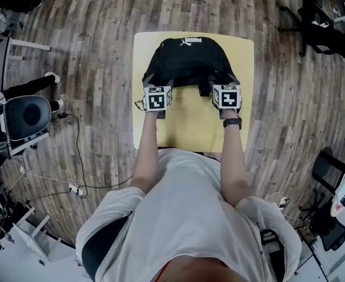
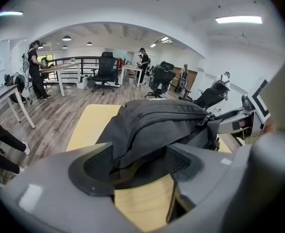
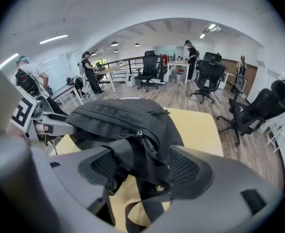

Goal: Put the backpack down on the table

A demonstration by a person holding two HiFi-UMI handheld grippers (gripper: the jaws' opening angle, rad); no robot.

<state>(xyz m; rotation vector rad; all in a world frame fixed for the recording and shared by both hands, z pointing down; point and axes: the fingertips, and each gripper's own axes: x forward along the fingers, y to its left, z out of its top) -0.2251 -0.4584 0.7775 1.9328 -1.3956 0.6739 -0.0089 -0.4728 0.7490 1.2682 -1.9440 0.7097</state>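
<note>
Bench: yellow top, upper middle of the head view, on a wood floor
Backpack: black, resting on the bench's upper half, its lower edge at both claws
Left claw: released, jaws wide apart, backpack fabric lying loose between them
Right claw: released, jaws spread, a backpack strap hanging between them

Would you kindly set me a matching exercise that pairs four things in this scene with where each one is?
Things:
1. black fabric backpack
2. pale yellow square table
3. black wristwatch
4. grey office chair

Places:
A. on the person's right wrist
B. on the wood floor, far left in the head view
C. beneath the backpack
D. resting on the table

Pairs: 1-D, 2-C, 3-A, 4-B.
</note>
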